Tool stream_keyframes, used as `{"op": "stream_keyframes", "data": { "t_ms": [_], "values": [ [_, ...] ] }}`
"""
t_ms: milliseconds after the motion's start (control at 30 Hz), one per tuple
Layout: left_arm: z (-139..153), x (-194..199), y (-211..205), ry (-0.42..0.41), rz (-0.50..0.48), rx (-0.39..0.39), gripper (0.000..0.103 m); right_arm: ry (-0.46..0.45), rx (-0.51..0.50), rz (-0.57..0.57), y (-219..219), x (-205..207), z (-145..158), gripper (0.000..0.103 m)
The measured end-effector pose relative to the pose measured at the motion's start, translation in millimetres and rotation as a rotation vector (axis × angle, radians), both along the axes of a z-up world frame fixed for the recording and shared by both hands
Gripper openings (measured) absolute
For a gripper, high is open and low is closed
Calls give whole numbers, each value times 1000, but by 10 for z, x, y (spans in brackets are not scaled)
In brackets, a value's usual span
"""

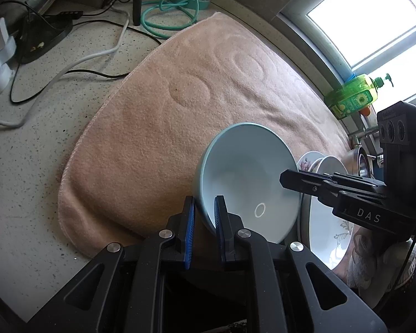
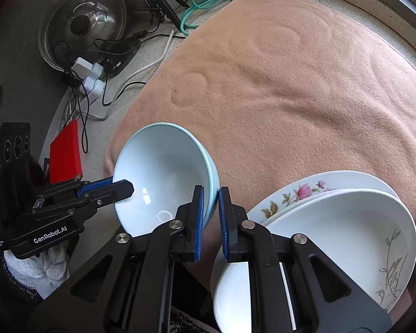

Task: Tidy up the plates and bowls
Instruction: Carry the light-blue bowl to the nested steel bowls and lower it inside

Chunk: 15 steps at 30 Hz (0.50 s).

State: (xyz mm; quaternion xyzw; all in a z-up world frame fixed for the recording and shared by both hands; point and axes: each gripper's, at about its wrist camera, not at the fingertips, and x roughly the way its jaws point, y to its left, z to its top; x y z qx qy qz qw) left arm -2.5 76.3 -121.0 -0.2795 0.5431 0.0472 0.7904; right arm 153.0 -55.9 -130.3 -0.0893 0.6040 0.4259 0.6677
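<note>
A light blue bowl (image 1: 246,172) (image 2: 158,166) is tipped on its side over the peach towel (image 1: 166,105) (image 2: 291,83). My left gripper (image 1: 205,202) is shut on its near rim, one blue pad inside and one outside. My right gripper (image 2: 210,191) is shut on the opposite rim in the same way. Each gripper shows in the other's view: the right one (image 1: 284,180) reaches in from the right, the left one (image 2: 129,188) from the left. A stack of plates (image 2: 346,236) (image 1: 324,222) lies beside the bowl, with a pink-flowered plate (image 2: 305,191) under a white one.
On the speckled counter beyond the towel lie a green cable (image 1: 174,8), black and white cords and a power strip (image 2: 90,80). A glass lid (image 2: 83,25) leans at the back left. A red box (image 2: 65,152) sits left of the towel. A green soap bottle (image 1: 355,97) stands by the window.
</note>
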Motion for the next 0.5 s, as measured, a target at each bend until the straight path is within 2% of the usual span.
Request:
{"op": "stream_keyframes", "data": {
  "t_ms": [500],
  "values": [
    [384,387,-228,-84,-95,49,12,-59,73,-142,-397,213,426,11]
  ]
}}
